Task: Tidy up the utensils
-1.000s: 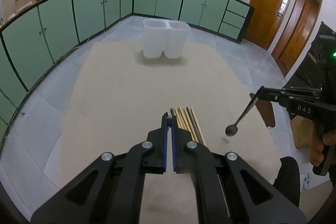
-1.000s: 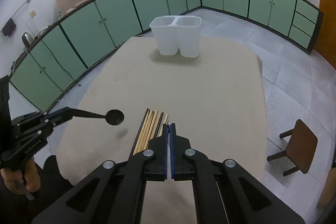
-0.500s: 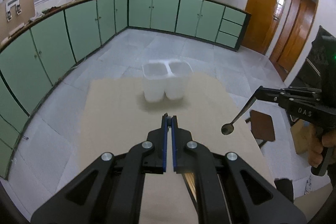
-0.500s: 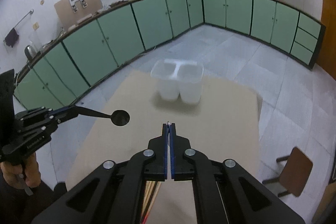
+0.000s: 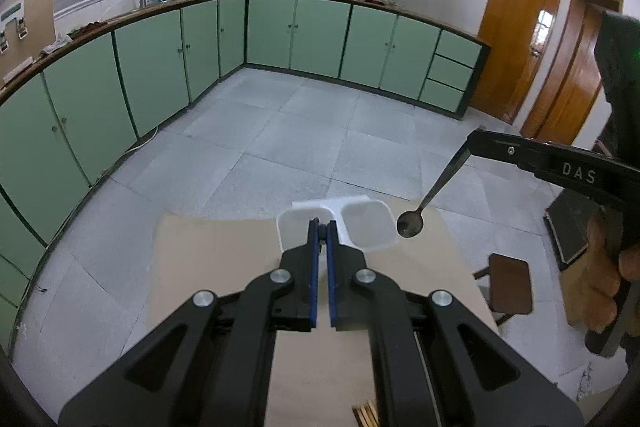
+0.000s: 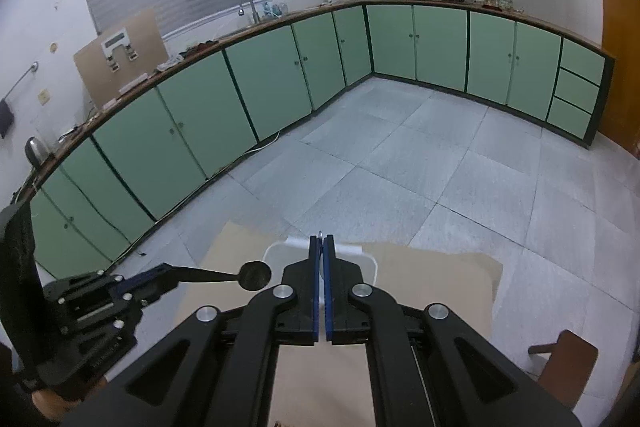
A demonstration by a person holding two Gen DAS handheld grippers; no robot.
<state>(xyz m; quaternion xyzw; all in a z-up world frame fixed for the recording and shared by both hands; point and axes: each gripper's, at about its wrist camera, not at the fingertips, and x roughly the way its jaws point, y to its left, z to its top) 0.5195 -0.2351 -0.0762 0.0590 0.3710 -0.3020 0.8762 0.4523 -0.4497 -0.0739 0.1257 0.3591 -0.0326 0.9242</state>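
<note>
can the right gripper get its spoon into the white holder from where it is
Probably yes. The right gripper is shut on the spoon, whose bowl hangs by the holder's right compartment, which is open on top. Nothing shows between them, and the left gripper keeps to the left side.

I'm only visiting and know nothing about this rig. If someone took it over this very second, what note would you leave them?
Left gripper: shut on a round-bowled spoon, held in the air.
Right gripper: shut on a metal spoon, bowl hanging down near the container.
White two-compartment container: at the far end of the table; what shows of its inside looks empty.
Chopsticks: bundled at the near edge.
Done: both spoons picked up.
Left: drop the spoons in, then probably fetch the chopsticks.
</note>
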